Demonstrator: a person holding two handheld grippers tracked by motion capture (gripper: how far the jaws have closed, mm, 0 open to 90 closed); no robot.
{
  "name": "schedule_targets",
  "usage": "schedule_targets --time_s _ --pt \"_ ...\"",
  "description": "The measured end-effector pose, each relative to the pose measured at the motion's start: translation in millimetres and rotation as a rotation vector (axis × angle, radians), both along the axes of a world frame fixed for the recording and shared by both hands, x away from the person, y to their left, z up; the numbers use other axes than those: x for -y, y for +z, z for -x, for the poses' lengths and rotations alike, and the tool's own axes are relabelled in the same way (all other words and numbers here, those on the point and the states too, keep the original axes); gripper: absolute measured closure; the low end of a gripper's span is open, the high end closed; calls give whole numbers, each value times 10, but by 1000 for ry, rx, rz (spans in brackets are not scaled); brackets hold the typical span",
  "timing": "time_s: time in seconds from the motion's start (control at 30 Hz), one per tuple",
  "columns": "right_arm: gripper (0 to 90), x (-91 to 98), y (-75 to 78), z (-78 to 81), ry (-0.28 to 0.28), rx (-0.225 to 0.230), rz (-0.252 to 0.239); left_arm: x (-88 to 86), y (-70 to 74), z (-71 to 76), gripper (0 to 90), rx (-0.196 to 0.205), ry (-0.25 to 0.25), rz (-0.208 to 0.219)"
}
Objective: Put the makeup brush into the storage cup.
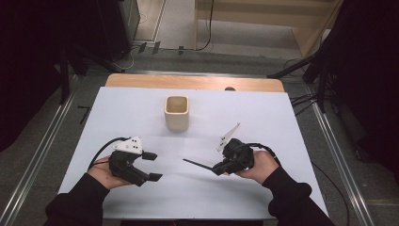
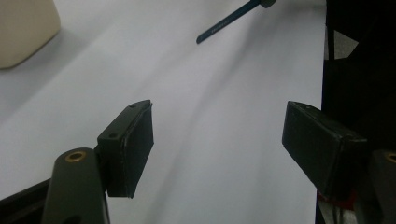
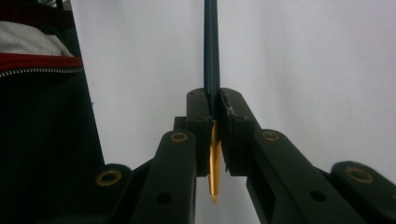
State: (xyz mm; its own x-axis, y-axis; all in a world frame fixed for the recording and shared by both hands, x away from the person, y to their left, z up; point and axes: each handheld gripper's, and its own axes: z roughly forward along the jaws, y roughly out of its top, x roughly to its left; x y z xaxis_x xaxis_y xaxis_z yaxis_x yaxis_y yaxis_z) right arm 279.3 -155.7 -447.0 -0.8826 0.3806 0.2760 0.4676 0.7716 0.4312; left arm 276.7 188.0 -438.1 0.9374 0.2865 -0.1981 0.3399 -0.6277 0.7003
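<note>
White paper covers the wooden table we are working at, and near its far middle stands a cream, square-mouthed cup, upright and well apart from both of our hands. In the left gripper view a corner of that cup sits at the upper left.

We hold the left gripper low over the sheet at the near left, its jaws spread wide with nothing between them; the left gripper view shows its two black pads far apart, with bare white paper between.

Our right gripper is closed tight on a dark blue pen, which sticks out toward the left gripper, slanting over the paper. In the right gripper view the jaws of that gripper pinch the pen's barrel, and a gold pointed tip comes out behind the pads (toward the camera). The left gripper view catches the pen's free end at the top. We cannot tell whether that end touches the sheet.
</note>
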Motion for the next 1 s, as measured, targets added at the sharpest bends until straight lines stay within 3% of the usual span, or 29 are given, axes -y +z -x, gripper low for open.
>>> schedule_targets --time_s 0.3,1.0 --pt "842 -91 -24 -75 97 17 27 109 92 -56 259 32 -29 -21" --pt "842 -354 46 -172 239 45 40 336 88 -97 259 21 -89 -67"
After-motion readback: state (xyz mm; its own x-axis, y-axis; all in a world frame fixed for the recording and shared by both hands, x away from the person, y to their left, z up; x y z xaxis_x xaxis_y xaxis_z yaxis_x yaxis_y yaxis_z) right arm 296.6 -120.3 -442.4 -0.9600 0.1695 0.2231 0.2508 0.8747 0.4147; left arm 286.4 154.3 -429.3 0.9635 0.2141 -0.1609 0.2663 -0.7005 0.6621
